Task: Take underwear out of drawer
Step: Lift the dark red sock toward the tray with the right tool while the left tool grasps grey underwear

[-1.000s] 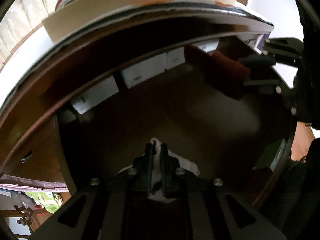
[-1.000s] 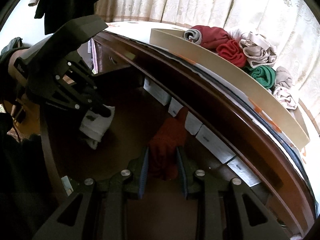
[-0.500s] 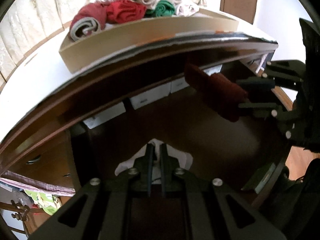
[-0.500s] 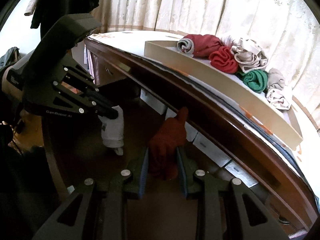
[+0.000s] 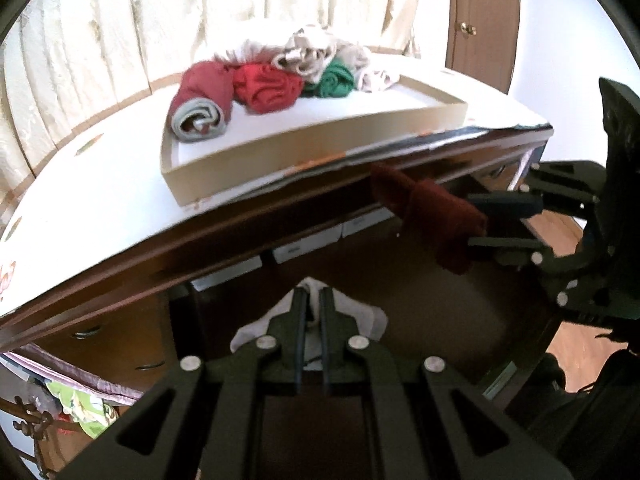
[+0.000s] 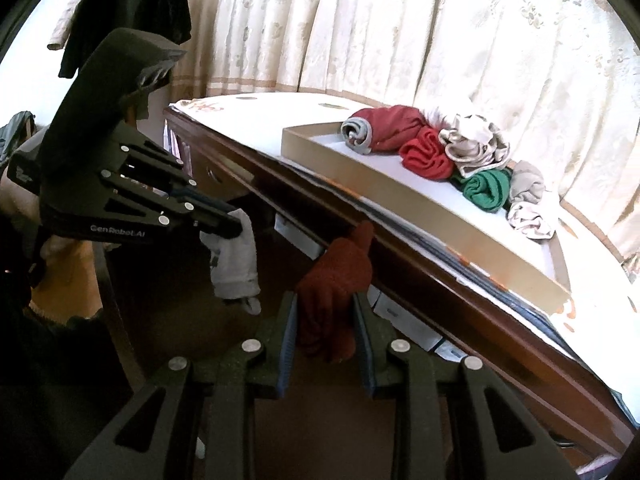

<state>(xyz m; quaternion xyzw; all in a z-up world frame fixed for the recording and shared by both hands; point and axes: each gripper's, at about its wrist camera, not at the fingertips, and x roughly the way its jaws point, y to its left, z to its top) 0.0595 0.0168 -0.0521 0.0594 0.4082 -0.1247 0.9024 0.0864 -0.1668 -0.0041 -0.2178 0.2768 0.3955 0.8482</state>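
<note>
Both grippers raised | left gripper (image 5: 311, 300) clamps white underwear (image 6: 234, 260) | right gripper (image 6: 325, 312) clamps maroon underwear (image 6: 336, 276)

The right gripper (image 6: 325, 312) has its jaws closed on dark red underwear (image 6: 334, 280), which bunches up between them and rises past the tips toward the bench's (image 6: 256, 114) front edge. To the left, the left gripper (image 6: 234, 224) pinches white underwear (image 6: 234, 264) that hangs limp below its tips, apart from the red piece. Both are over the open drawer (image 6: 168, 320), dark inside, with white boxes (image 6: 396, 316) along its far side under the bench edge. On the bench top, a shallow tray (image 6: 360, 176) lies along the front edge and holds rolled garments: maroon (image 6: 394, 126), red (image 6: 426, 158), beige (image 6: 476, 146) and green (image 6: 486, 188). Curtains (image 6: 400, 28) hang behind.
</note>
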